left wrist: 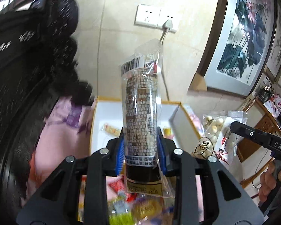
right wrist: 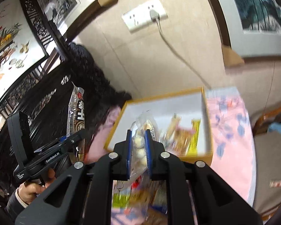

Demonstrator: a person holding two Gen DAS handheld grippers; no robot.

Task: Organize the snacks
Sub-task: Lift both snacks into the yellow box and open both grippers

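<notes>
My left gripper (left wrist: 141, 146) is shut on a tall clear packet of dark biscuits (left wrist: 140, 103), which stands upright between the blue pads above a white tray with a yellow rim (left wrist: 175, 112). In the right wrist view that same packet (right wrist: 77, 116) shows at the left, in the left gripper (right wrist: 73, 138) held by a hand (right wrist: 32, 188). My right gripper (right wrist: 138, 146) is shut on a clear bag of white round snacks (right wrist: 140, 146). That bag (left wrist: 215, 129) also appears at the right of the left wrist view, in the right gripper (left wrist: 234, 126).
The tray (right wrist: 159, 105) holds a few packets, among them a yellow one (right wrist: 194, 136). It rests on a pink flowered cloth (right wrist: 232, 127). Loose snack packets (right wrist: 140, 196) lie blurred below the grippers. Dark carved furniture (right wrist: 46, 97) stands left; a wall socket (right wrist: 144, 16) and framed pictures (left wrist: 243, 37) are behind.
</notes>
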